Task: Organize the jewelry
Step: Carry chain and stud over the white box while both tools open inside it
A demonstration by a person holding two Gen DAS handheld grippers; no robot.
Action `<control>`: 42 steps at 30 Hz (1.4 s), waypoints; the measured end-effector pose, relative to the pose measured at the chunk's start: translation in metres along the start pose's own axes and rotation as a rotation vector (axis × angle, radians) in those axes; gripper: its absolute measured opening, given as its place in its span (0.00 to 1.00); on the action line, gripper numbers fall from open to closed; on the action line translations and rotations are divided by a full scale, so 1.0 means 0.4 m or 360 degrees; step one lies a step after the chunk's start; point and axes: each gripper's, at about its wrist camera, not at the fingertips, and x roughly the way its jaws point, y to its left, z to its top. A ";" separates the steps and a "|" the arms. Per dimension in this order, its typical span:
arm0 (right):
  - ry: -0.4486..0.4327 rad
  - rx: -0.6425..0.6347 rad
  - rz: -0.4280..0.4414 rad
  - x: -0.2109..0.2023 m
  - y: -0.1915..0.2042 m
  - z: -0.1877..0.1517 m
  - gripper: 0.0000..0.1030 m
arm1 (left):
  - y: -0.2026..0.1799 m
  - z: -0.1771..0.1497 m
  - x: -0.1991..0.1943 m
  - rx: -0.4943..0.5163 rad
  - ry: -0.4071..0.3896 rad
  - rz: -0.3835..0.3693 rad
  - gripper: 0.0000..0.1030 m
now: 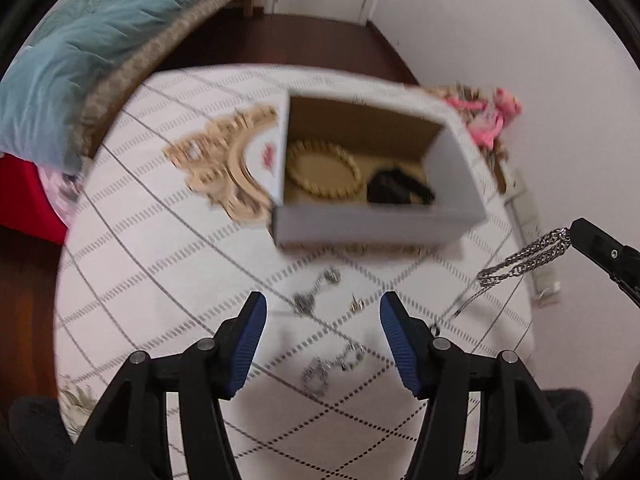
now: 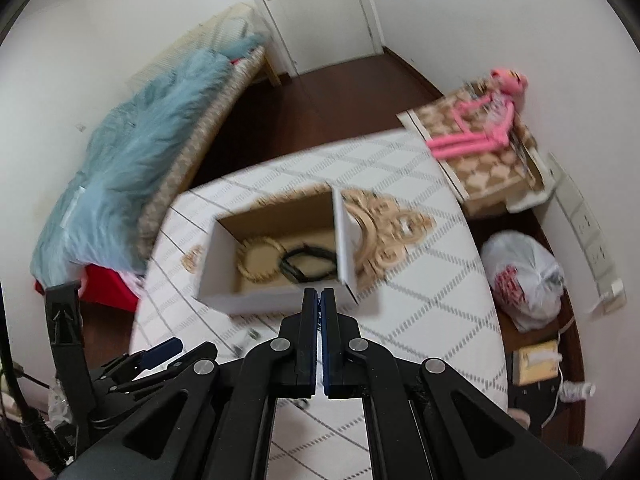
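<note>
An open white cardboard box stands on the white patterned table. It holds a gold oval frame and a black band. My left gripper is open above several small silver jewelry pieces lying on the table. My right gripper is shut on a silver chain that hangs off its tips to the right of the box. In the right wrist view the right gripper is shut just before the box; the chain is hidden there.
An ornate gold mirror frame lies under the box. A pink plush toy lies on a patterned box beyond the table. A bed with a blue fluffy blanket stands at the left. A plastic bag sits on the floor.
</note>
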 end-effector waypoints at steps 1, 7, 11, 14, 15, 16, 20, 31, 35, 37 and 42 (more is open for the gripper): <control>0.0024 0.0016 -0.0014 0.014 -0.011 -0.017 0.01 | -0.010 -0.009 0.015 0.0010 0.0012 0.0005 0.55; 0.0128 0.0115 -0.0079 0.076 -0.085 -0.099 0.01 | -0.067 -0.030 0.118 0.0093 0.0085 0.0065 0.54; 0.0157 0.0165 -0.0109 0.092 -0.123 -0.125 0.01 | -0.095 -0.032 0.143 0.0183 0.0048 0.0124 0.26; 0.0163 0.0187 -0.0113 0.096 -0.137 -0.127 0.01 | -0.101 -0.026 0.145 0.0222 0.0032 0.0138 0.06; 0.0161 0.0192 -0.0109 0.096 -0.136 -0.125 0.01 | -0.096 -0.025 0.141 0.0206 0.0029 0.0119 0.06; 0.0159 0.0193 -0.0105 0.094 -0.134 -0.124 0.01 | -0.090 -0.024 0.132 0.0191 0.0021 0.0093 0.06; 0.0125 0.0192 -0.0050 0.065 -0.123 -0.095 0.01 | -0.056 -0.013 0.067 0.0124 -0.0011 0.0003 0.06; -0.0052 0.0054 0.0196 -0.064 -0.006 0.116 0.01 | -0.020 0.150 -0.132 0.0082 -0.0177 -0.0169 0.06; -0.0056 -0.0050 0.0175 -0.030 0.050 0.208 0.01 | -0.022 0.226 -0.096 0.0083 -0.0157 -0.0164 0.06; -0.0032 -0.0094 0.0137 0.012 0.068 0.244 0.01 | -0.012 0.261 -0.069 0.0074 -0.0133 -0.0159 0.06; 0.0090 -0.0153 0.0061 0.141 0.092 0.307 0.01 | 0.010 0.331 0.005 0.0069 -0.0049 -0.0144 0.06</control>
